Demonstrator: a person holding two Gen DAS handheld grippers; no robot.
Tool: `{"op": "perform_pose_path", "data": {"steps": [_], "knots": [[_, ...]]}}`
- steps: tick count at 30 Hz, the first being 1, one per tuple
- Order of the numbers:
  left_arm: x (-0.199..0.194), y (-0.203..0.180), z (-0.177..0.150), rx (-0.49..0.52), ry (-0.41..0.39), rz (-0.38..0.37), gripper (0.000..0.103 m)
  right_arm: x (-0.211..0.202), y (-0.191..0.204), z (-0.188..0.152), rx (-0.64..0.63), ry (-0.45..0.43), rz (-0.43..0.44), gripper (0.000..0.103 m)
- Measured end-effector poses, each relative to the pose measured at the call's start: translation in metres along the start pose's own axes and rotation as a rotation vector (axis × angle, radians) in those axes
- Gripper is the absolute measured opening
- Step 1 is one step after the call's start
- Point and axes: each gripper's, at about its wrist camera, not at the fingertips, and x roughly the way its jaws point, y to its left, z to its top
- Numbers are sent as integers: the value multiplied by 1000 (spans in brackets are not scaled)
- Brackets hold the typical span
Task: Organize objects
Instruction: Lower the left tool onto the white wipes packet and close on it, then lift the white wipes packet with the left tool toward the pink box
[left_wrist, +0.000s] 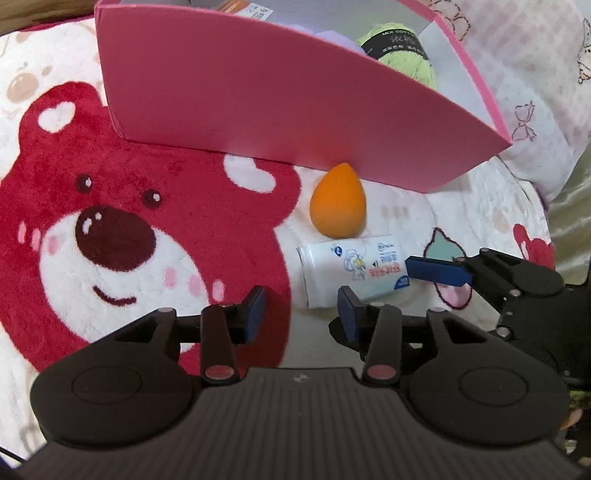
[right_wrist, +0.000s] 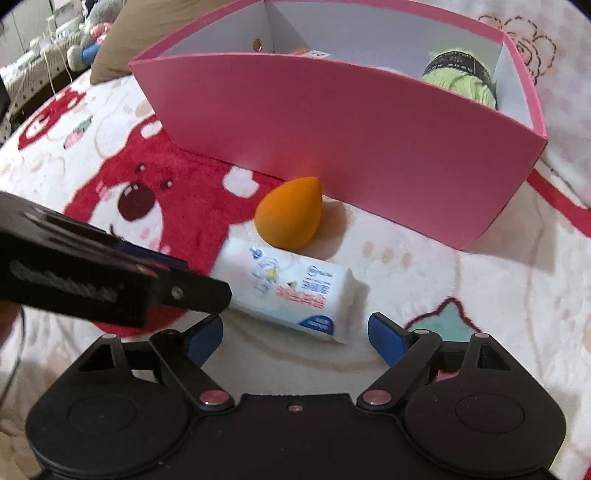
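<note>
Your left gripper (left_wrist: 302, 308) hangs low over the bear-print blanket (left_wrist: 110, 221) with its blue pads spread apart and nothing between them; its right pad sits just at the near edge of the white tissue pack (left_wrist: 354, 269). Seen from the right wrist, that same gripper (right_wrist: 110, 280) reaches in from the left and covers the pack's left end.

Moving right, the tissue pack (right_wrist: 295, 291) lies flat on the blanket, and just behind it the orange teardrop sponge (left_wrist: 338, 201) rests with its point toward the pink box (left_wrist: 258, 92). The sponge (right_wrist: 290, 214) sits close to the box's front wall, touching or nearly touching the pack; you cannot tell which.

The pink box (right_wrist: 332, 136) stands on the blanket behind both items. Inside it, toward the right end, you can see a ball of green yarn (right_wrist: 461, 77) with a black label, and an orange-edged packet (left_wrist: 243, 7) shows at the far left of the rim.

Your right gripper (right_wrist: 295, 334) is spread wide with nothing held, its pads flanking the near end of the tissue pack without touching it. In the left wrist view one blue finger (left_wrist: 437, 271) of it lies against the pack's right end.
</note>
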Motion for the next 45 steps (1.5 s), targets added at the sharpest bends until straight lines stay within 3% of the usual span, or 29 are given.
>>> {"op": "perform_pose_path", "data": {"steps": [6, 9, 10, 15, 22, 28, 45], "knots": [[9, 0, 8, -7, -50, -18, 47, 4, 7, 5, 13, -11, -4, 88], [13, -6, 11, 4, -49, -48, 29, 11, 7, 6, 75, -9, 15, 90], [13, -6, 11, -16, -39, -67, 28, 13, 8, 7, 91, -12, 9, 91], [12, -5, 9, -41, -10, -74, 27, 18, 10, 8, 133, -16, -5, 95], [12, -6, 9, -40, -6, -71, 27, 23, 26, 5, 69, -18, -102, 95], [7, -6, 7, -58, -2, -94, 27, 19, 37, 2, 32, -45, -157, 85], [-45, -12, 0, -63, -18, -159, 28, -19, 39, 7, 26, -58, -75, 84]]}}
